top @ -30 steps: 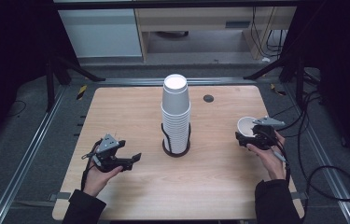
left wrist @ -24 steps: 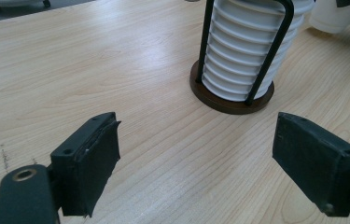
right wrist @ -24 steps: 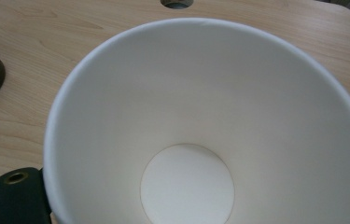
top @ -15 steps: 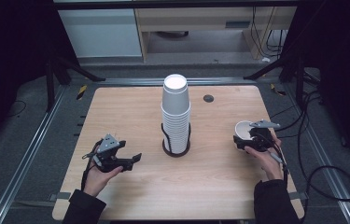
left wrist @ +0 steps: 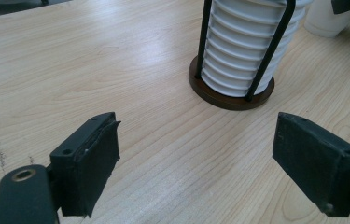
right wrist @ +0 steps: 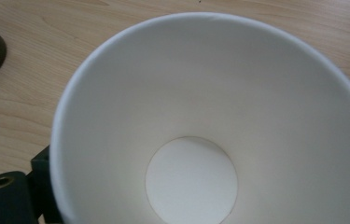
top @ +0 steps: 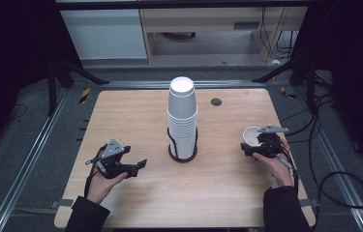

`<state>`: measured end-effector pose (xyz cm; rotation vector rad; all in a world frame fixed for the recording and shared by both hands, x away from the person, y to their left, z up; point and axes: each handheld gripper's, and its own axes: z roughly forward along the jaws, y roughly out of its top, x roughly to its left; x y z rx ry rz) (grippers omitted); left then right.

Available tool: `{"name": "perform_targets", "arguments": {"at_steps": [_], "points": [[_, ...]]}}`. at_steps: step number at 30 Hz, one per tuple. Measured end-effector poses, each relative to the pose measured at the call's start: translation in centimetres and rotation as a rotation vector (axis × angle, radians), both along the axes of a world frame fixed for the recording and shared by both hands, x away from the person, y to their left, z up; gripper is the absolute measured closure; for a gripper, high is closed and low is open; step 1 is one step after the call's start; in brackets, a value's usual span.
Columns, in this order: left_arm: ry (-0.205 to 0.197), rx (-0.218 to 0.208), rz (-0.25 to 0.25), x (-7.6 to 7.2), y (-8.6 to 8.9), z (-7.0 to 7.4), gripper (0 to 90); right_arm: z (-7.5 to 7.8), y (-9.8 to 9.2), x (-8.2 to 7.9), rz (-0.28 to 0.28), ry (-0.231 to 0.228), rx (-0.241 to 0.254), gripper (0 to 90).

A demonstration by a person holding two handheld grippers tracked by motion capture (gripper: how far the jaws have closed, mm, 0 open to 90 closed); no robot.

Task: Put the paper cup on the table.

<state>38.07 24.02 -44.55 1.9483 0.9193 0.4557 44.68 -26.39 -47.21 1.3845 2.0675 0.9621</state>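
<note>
Wooden desk (top: 135, 116), dark surroundings. Right gripper (top: 259, 145) pinches a single paper cup (right wrist: 210, 130) upright at the desk's right side; left gripper (top: 121, 164) spread, idle. Risk: over-squeezing could crush the thin cup wall.

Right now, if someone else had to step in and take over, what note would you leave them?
Left hand-held gripper: open, empty, low over the table, left of the cup stack.
Right hand-held gripper: at a single white cup, mouth up, right of the stack; grip can't be confirmed.
Stack sits upside down in its wire holder at table centre.
Done: one cup apart from the stack.
Left: probably setting it down, then fetching more.
</note>
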Motion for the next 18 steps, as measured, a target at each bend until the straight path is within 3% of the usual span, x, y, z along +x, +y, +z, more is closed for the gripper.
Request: {"name": "perform_targets", "arguments": {"at_steps": [9, 18], "points": [[-0.014, -0.009, 0.008, -0.2, 0.4, 0.4, 14.0, 0.4, 0.1, -0.5, -0.015, 0.043, -0.01, 3.3], [-0.026, -0.01, 0.024, -0.3, 1.1, 0.9, 13.6, 0.6, -0.2, -1.9, -0.025, 0.027, -0.023, 3.5]]}}
